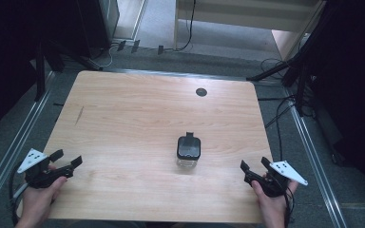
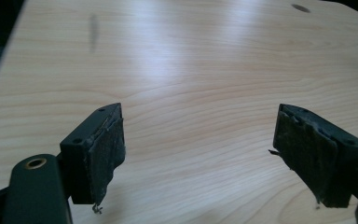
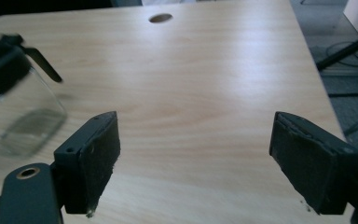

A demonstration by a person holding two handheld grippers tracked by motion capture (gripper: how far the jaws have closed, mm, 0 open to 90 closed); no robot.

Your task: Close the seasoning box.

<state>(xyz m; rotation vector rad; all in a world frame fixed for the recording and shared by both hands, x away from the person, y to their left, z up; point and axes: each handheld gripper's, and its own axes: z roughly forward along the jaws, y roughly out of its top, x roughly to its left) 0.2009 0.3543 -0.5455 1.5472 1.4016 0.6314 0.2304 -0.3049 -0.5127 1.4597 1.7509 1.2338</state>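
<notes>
A clear glass jar with a black clip lid (image 1: 188, 150) stands upright a little right of the table's middle; in the right gripper view the jar (image 3: 16, 100) sits at the far left. My left gripper (image 1: 67, 159) rests near the front left corner, jaws wide open, nothing but bare wood between its pads (image 2: 106, 148). Near the front right corner my right gripper (image 1: 255, 166) is likewise open and empty, its pads (image 3: 103, 154) well apart. Both grippers are well away from the jar.
The wooden table (image 1: 133, 109) has a round cable hole (image 1: 201, 91) at the back right and a dark streak (image 1: 79, 115) at the left. Stand legs and cables lie on the floor beyond the right edge (image 1: 285, 109).
</notes>
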